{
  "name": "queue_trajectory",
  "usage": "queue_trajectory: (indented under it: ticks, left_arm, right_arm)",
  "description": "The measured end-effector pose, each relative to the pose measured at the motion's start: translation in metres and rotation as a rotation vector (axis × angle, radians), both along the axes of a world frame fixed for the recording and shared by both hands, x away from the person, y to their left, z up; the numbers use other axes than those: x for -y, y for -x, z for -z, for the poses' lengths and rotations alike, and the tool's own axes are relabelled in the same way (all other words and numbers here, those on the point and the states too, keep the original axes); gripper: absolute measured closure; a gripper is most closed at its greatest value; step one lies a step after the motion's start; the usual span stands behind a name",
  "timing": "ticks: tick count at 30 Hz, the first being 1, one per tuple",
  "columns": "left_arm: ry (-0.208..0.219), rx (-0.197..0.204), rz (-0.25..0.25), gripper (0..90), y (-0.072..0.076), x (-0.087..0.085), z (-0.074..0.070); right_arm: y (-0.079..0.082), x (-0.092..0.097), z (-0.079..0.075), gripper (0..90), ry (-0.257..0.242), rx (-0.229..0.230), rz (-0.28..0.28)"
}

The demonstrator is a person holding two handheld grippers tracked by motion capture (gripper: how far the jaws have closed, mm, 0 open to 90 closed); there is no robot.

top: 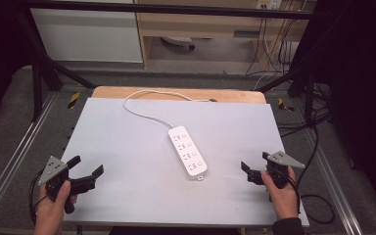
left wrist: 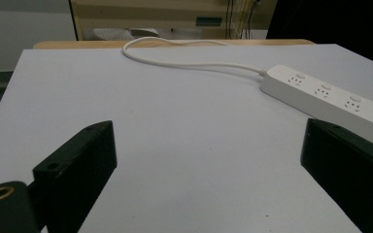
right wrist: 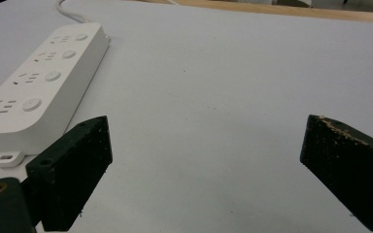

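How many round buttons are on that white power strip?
4, in one row along the power strip lying mid-table, one beside each socket: from the cord end to the near end.

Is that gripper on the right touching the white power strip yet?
Apart. In the high view, bare table shows between the right gripper and the power strip. The right gripper view agrees: its open jaws hold nothing, with the strip off to one side.

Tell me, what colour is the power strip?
White; the power strip shows best in the right gripper view.
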State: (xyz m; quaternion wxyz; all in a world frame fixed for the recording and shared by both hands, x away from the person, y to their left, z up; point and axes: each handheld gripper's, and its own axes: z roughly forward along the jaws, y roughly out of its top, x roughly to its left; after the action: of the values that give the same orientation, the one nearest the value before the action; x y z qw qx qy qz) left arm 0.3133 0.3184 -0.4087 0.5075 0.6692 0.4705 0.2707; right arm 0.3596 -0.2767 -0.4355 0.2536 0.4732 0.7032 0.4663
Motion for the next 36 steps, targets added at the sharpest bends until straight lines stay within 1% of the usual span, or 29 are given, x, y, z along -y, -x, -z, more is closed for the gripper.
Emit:
queue_trajectory:
  ticks: [3, 7, 11, 15, 20, 24, 30, 34, 36]
  left_arm:
    - [-0.002, 0.005, 0.001, 5.9, 0.0002, 0.0005, -0.0002]
    - [-0.004, -0.001, 0.004, 5.9, 0.0, 0.001, 0.0002]
    - [-0.003, -0.002, 0.003, 5.9, 0.0001, 0.0008, 0.0002]
    - [-0.005, -0.003, 0.004, 5.9, -0.0002, 0.0005, 0.0003]
    - [-0.004, -0.003, 0.005, 5.7, -0.0003, 0.0008, 0.0004]
    - [-0.004, 0.001, 0.008, 5.7, 0.0002, 0.0009, 0.0001]
    - [-0.003, 0.0, 0.004, 5.6, -0.0001, 0.0007, 0.0002]
    - [-0.004, 0.001, 0.008, 5.6, 0.0, 0.0009, 0.0002]
    - [-0.006, -0.001, 0.009, 5.6, -0.0002, 0.0008, 0.0003]
  right_arm:
    - [0.0, -0.0034, -0.0003, 4.5, 0.006, -0.008, -0.004]
    - [0.0006, -0.0062, -0.0012, 4.0, 0.012, -0.019, -0.005]
    - [0.0006, -0.0076, -0.0016, 3.5, 0.011, -0.016, -0.004]
    - [0.0007, -0.0093, -0.0014, 3.1, 0.022, -0.019, -0.015]
    - [0.0017, -0.0108, -0.0038, 3.1, 0.019, -0.008, -0.013]
    - [0.0018, -0.0107, -0.0037, 3.1, 0.023, -0.011, -0.015]
    - [0.0022, -0.0099, -0.0058, 3.1, 0.02, -0.009, -0.009]
    - [0.0036, -0.0101, -0.0086, 3.1, 0.007, -0.009, -0.005]
    - [0.0037, -0.0103, -0.0094, 3.0, 0.011, -0.007, -0.008]
